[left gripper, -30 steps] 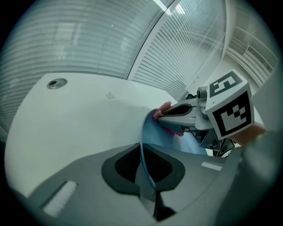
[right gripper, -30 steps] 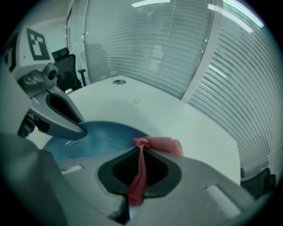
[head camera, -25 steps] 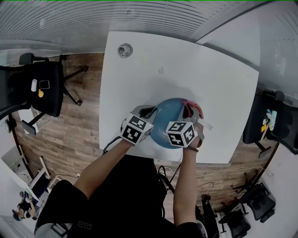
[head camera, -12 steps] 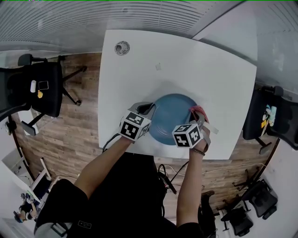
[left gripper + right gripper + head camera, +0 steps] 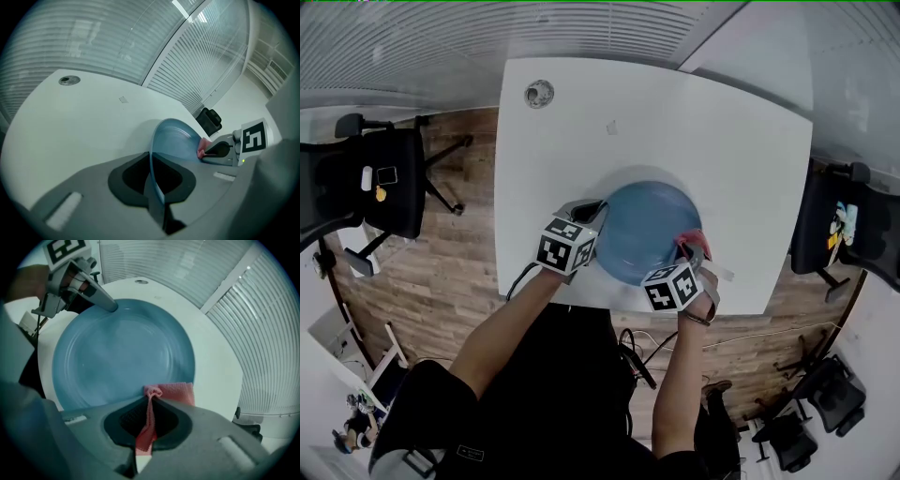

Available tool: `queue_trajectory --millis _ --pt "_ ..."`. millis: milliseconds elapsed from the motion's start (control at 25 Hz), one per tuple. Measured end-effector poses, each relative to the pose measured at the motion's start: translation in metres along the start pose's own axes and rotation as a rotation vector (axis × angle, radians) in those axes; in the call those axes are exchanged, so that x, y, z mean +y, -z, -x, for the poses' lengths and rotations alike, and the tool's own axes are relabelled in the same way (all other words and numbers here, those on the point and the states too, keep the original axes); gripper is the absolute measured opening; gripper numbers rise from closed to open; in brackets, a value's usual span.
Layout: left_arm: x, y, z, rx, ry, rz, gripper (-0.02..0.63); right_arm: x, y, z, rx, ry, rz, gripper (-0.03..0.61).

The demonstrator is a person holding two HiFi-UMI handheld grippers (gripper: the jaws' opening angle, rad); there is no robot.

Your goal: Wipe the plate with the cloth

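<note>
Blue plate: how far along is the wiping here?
Done: left hand-held gripper clamps the rim of the round blue plate; right hand-held gripper pinches the pink woven cloth. In hand: cloth sits at the plate's edge. Remaining: the plate's open centre; how much is wiped cannot be told.

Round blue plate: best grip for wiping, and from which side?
Grip the round blue plate by its thin rim, edge-on from the left, a jaw on each face. It is wide and shallow, so only the rim fits the jaws. The left gripper is shut there; the right gripper holds the pink cloth at the opposite edge.
</note>
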State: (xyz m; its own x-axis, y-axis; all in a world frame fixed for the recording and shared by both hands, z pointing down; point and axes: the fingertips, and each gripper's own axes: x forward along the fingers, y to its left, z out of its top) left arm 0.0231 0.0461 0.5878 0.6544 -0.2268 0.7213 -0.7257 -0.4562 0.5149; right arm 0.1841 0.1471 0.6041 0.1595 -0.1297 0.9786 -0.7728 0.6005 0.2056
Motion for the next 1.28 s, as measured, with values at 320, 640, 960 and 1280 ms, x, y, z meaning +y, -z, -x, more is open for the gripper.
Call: queue_trajectory --millis 320,640,960,1280 --pt "0.001 0.0 0.0 0.001 -0.011 -0.001 0.015 0.052 0.015 0.009 0.037 -0.153 0.041 0.012" --pt "0.002 0.002 0.001 0.0 -0.011 0.021 0.018 0.091 0.011 0.019 0.023 -0.264 0.067 0.012" --pt "0.002 0.0 0.0 -0.005 -0.005 0.036 0.02 0.128 -0.005 0.027 -0.01 -0.38 0.11 0.012" --pt "0.002 0.002 0.0 -0.008 0.005 0.044 0.02 0.16 -0.04 0.034 -0.107 -0.42 0.205 0.014"
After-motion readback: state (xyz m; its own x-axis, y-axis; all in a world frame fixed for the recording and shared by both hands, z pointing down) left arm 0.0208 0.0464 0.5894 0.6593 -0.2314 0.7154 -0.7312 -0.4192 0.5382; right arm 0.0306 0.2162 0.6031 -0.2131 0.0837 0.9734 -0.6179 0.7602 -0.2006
